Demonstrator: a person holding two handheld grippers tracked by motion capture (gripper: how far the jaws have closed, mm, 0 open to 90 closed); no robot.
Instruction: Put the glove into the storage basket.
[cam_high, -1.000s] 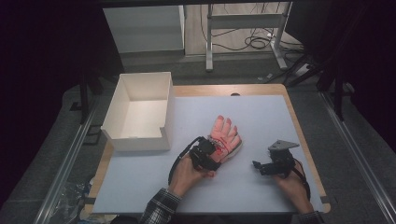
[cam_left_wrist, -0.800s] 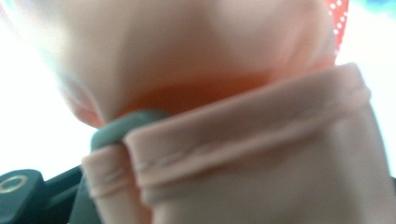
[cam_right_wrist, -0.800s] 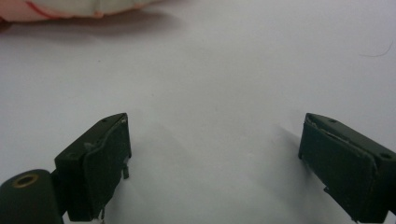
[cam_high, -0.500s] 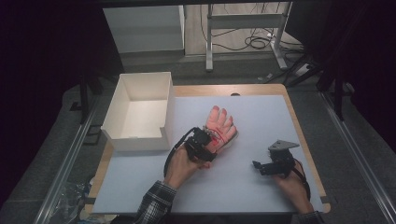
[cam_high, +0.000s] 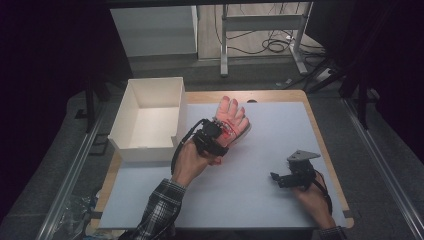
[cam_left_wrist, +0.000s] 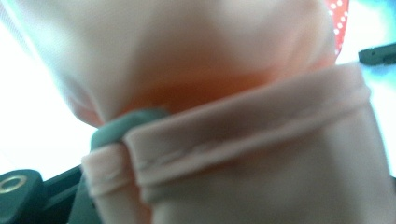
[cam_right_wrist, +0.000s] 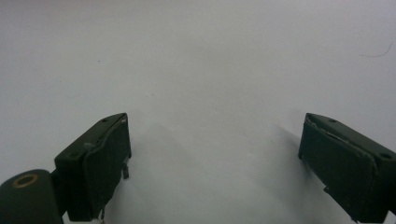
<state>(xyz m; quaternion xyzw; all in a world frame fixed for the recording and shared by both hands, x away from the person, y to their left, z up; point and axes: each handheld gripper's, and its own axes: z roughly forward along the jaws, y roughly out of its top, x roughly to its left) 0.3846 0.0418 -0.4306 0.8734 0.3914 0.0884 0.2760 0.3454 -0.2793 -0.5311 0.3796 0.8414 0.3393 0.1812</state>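
I am working at a wooden table (cam_high: 310, 107) whose top is covered by a pale grey mat (cam_high: 270, 145), and around it the room is lying mostly in darkness. Beyond the far edge, a lit strip of floor is showing a white cabinet (cam_high: 152, 30), the metal legs of another desk (cam_high: 260, 25) and a tangle of cables (cam_high: 275, 46). A white open box (cam_high: 148, 120) is sitting at the mat's far-left corner, partly overhanging the left edge. In my left hand (cam_high: 190, 160) I am holding my left claw (cam_high: 214, 135) just to the right of that box, and its jaws are pinching the cuff of a pink glove (cam_high: 231, 120); the glove's fingers are pointing away from me toward the far side of the table. In the left gripper view the folded cuff (cam_left_wrist: 252, 140) is wrapping over one dark jaw, close and blurred, with a bit of red dotted fabric at the top right. My right hand (cam_high: 312, 200) is resting near the mat's right-front corner, holding my right claw (cam_high: 276, 178) low over the mat, well apart from the glove. In the right gripper view its two jaws are standing wide apart with nothing between them, just bare pale mat (cam_right_wrist: 205, 84).
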